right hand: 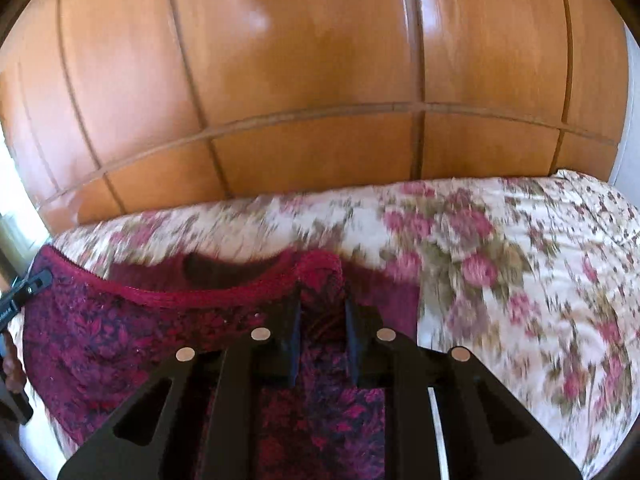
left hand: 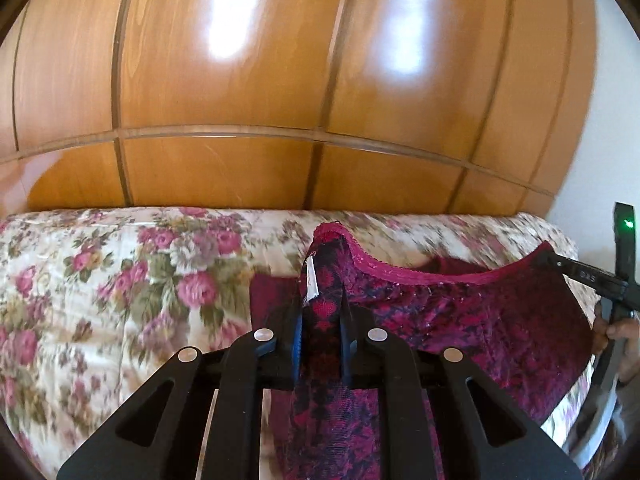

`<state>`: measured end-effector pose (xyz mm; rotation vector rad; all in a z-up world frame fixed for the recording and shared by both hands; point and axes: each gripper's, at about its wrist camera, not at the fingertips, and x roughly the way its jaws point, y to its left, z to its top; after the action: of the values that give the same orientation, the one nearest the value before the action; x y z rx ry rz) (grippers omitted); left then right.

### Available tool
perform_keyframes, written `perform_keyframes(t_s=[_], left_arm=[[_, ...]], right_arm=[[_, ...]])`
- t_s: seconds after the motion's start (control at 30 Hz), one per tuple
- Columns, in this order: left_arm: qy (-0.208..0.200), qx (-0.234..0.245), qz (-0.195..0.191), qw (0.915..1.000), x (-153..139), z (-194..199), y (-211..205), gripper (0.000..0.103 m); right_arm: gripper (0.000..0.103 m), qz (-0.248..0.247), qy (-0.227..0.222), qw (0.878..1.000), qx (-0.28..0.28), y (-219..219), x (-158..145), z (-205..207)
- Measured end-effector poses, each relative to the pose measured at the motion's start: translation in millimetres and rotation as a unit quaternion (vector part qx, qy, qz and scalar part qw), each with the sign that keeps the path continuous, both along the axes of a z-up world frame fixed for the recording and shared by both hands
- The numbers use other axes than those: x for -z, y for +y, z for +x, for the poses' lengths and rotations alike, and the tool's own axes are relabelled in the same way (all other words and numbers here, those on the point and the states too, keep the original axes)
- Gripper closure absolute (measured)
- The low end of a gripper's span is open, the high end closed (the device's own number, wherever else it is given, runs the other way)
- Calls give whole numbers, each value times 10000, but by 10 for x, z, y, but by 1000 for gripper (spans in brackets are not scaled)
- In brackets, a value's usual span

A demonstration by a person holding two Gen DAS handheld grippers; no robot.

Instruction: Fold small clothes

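A small magenta and dark blue patterned garment (left hand: 472, 320) with a pink scalloped hem is held stretched between my two grippers above the floral bedspread (left hand: 120, 280). My left gripper (left hand: 322, 304) is shut on its left corner, where a white label (left hand: 311, 280) shows. My right gripper (right hand: 322, 312) is shut on the opposite corner of the garment (right hand: 120, 332). The right gripper's fingers (left hand: 576, 270) also show at the right edge of the left wrist view. The left gripper's fingers (right hand: 28, 284) show at the left edge of the right wrist view.
A glossy wooden wardrobe (left hand: 280, 80) with panel doors stands right behind the bed. The floral bedspread (right hand: 520, 280) spreads to both sides of the garment. A white wall (left hand: 600, 120) is at the far right.
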<state>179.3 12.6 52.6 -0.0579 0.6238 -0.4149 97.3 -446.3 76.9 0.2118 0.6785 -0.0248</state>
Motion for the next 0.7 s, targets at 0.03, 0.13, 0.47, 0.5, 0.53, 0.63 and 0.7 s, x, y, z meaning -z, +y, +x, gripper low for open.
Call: perform_keyframes(t_s=[0.03,0.13,0.47,0.5,0.53,0.63,0.7], left_arm=[[17,-81,36,10000,-4,151,-45,90],[78,-269,268,9992,47,497,-165,90],[981,-577,1003,9884,795,1172,-417,87],[1068,-536,1057,9872,851,1189,-423,86],[1069,-542,1053,9872,857,1181,-419,84],[1061,-605,759,9896,749,1107,-289,61],[1033,-708,592,9904,693,1048,-186,43]], right_arm=[[86,-10,-48,10000,55,-26,-30,147],[86,-56,-36,9998,172,-104,-35,462],[85,-237,973,9945,321,-270,764,1196],[83,-157,1041,9939,324,-292,819,1202],[82,-87,1057,9938,333,-317,837,1204],[58,91,972,9948,277,-384,752,1179],[56,214,883,9954,291,-417,652,1103]])
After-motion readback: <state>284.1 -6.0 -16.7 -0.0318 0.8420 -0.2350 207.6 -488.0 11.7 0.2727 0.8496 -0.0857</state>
